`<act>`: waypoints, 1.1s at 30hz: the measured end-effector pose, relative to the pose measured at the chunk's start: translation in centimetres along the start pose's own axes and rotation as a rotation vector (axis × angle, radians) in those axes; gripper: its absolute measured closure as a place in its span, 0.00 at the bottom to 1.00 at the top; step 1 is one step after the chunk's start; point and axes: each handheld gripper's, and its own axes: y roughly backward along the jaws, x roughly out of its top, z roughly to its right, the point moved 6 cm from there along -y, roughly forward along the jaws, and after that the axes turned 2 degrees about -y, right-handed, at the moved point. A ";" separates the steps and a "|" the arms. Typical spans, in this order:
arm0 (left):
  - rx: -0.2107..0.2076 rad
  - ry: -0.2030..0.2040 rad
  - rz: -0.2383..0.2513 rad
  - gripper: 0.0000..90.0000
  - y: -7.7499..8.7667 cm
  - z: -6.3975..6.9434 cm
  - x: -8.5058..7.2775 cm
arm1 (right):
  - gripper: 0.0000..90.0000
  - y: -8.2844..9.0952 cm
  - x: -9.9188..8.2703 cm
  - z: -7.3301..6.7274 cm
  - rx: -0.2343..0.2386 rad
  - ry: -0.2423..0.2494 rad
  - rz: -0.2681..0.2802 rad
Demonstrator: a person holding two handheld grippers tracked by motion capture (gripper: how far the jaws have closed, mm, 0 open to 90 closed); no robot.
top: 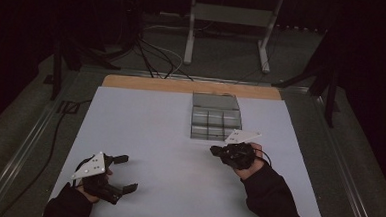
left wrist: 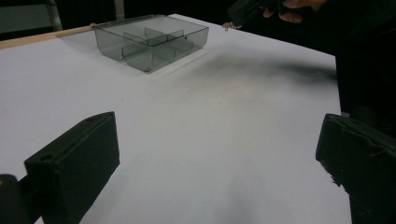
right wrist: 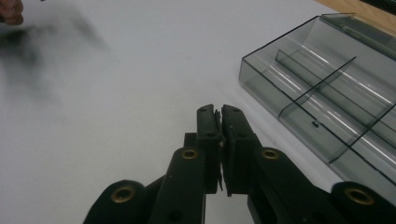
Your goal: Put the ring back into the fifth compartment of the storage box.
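Note:
A clear grey plastic box (top: 215,117) with several compartments stands at the back middle of the white table (top: 159,137). My right gripper (top: 213,150) hovers just in front of the box's near right corner, its jaws shut. In the right gripper view the pads (right wrist: 219,114) meet, I make out nothing between them, and the box (right wrist: 327,93) lies to their right. My left gripper (top: 128,173) rests at the table's near left corner, open. In the left gripper view its jaws (left wrist: 217,135) stand wide apart over bare table, with the box (left wrist: 152,42) far ahead.
A wooden strip (top: 192,86) runs along the table's far edge. Behind it a metal frame (top: 230,20) and cables (top: 153,56) lie on the floor. The other hand and its gripper (left wrist: 243,11) show at the top of the left gripper view.

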 end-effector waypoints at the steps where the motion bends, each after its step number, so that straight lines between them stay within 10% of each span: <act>1: 0.001 -0.003 -0.002 0.01 0.0 0.0 0.0 | 0.97 0.1 0.1 0.1 -0.004 0.000 0.002; 33: 0.000 0.001 0.002 0.01 0.0 0.0 0.0 | 0.97 1.2 2.4 3.3 -0.070 -0.048 0.038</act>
